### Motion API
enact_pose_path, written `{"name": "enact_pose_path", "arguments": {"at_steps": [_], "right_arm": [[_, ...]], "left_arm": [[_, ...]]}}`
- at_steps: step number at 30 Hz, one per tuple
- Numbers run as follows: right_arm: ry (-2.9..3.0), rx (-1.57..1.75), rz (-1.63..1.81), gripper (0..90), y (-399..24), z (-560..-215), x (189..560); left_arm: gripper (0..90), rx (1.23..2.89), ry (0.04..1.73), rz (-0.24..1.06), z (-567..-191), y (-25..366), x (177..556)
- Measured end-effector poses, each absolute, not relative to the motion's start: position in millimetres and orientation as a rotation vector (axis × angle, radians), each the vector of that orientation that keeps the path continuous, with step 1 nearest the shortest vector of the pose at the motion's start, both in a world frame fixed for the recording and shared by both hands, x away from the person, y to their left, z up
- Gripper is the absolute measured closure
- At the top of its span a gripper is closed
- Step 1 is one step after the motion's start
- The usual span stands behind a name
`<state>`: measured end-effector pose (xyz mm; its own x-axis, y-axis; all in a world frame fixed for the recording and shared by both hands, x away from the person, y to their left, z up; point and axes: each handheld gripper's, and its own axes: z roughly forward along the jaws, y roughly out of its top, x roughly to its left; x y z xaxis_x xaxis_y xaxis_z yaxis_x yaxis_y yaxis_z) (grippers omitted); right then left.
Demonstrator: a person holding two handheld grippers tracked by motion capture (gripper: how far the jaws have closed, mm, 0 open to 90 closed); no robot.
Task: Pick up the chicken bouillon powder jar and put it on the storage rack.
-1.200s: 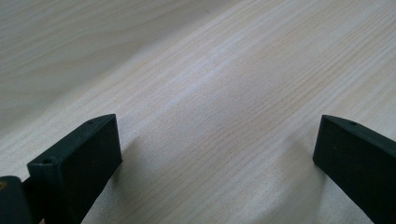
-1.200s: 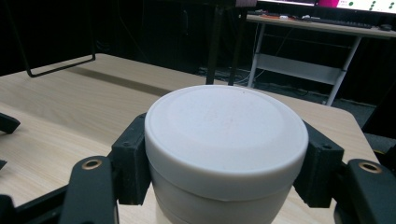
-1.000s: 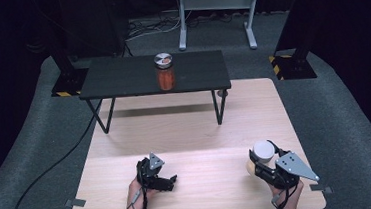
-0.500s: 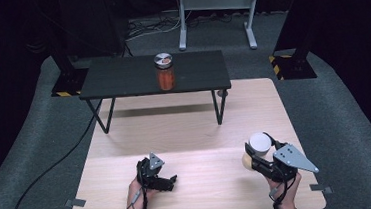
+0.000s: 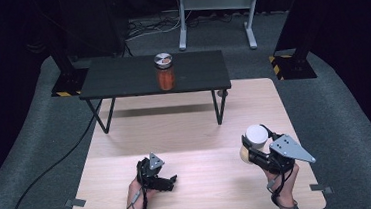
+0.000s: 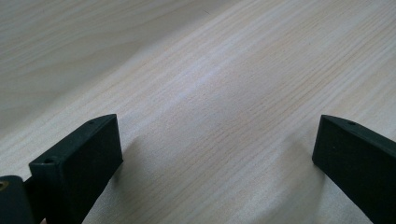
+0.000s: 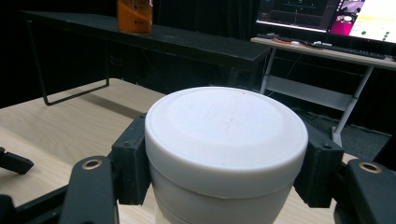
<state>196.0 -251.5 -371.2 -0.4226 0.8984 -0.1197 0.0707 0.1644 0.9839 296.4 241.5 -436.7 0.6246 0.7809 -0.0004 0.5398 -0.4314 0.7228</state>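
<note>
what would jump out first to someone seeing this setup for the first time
Probably the white lidded jar, gripped between the jaws of the right gripper above the near right part of the wooden table. Next, the orange-filled jar standing alone on the low black table beyond. The left gripper rests on the near left of the wood with its jaws open and nothing between them.

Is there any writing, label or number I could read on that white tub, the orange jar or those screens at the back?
None can be read.
White tub, held in the right gripper: plain lid, no print.
Orange jar: its label is too blurred to read.
Screens: coloured graphics, text too small to read.
</note>
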Motion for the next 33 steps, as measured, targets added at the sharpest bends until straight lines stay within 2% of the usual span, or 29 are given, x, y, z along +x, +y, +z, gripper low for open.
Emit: {"name": "enact_pose_path", "arguments": {"at_steps": [33], "right_arm": [[1.696,0.873,1.321,32.2,-238.0,-329.9,239.2]], "left_arm": [[0.9,2.142,1.030,0.440,-436.7,241.5,296.5]]}}
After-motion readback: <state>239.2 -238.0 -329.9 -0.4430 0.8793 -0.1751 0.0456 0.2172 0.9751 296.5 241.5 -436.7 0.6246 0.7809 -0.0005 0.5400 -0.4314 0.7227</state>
